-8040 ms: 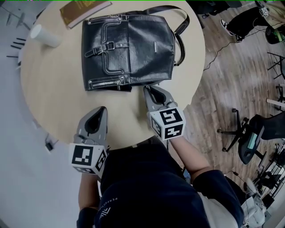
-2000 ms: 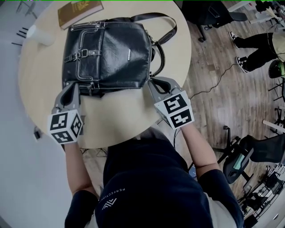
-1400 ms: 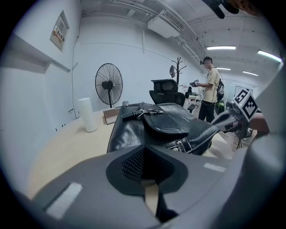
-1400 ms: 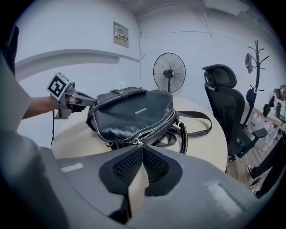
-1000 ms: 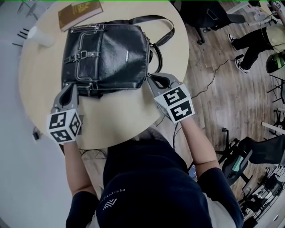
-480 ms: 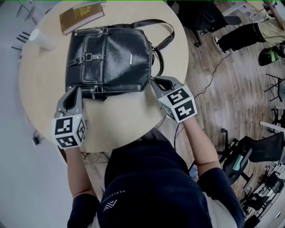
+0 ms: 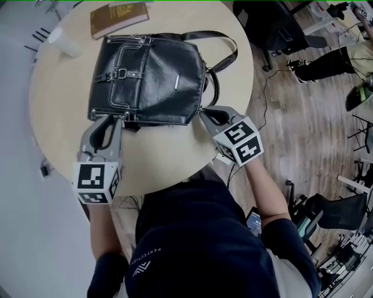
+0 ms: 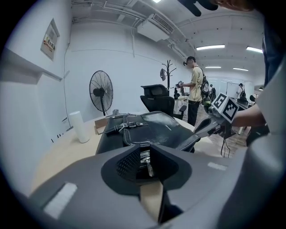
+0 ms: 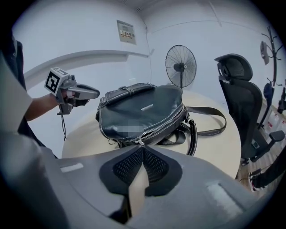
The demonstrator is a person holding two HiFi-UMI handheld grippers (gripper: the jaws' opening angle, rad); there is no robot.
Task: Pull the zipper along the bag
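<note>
On the round desk [image 7: 163,157] lies the one black leather bag [image 7: 148,81], flat on its back, its strap looped off the far right side and its near edge facing the person. Its main zipper [image 9: 161,125] runs along the side that the right gripper view looks at, and the teeth there look closed along the whole stretch that shows. The single zipper pull [image 9: 139,142] sits at the near end of that run. The right tongs [image 7: 205,114] are at the bag's near right corner with their tips drawn together, and the pull lies right at those tips; whether it is actually pinched I cannot tell. The left tongs [image 7: 112,120] are at the near left corner, closed, as far as I can judge, on a small metal tab [image 8: 145,160] that fills the narrow gap between the pads, which would steady the bag. By this reading the approach and bracing are done, while the drag itself has not begun, so the zipper's full travel is left. Counted: one bag, one pull, two tongs, one desk, and at the desk's far side one brown book [image 7: 119,14] and one white cup [image 7: 64,42], both well apart from the bag's zipper.
</note>
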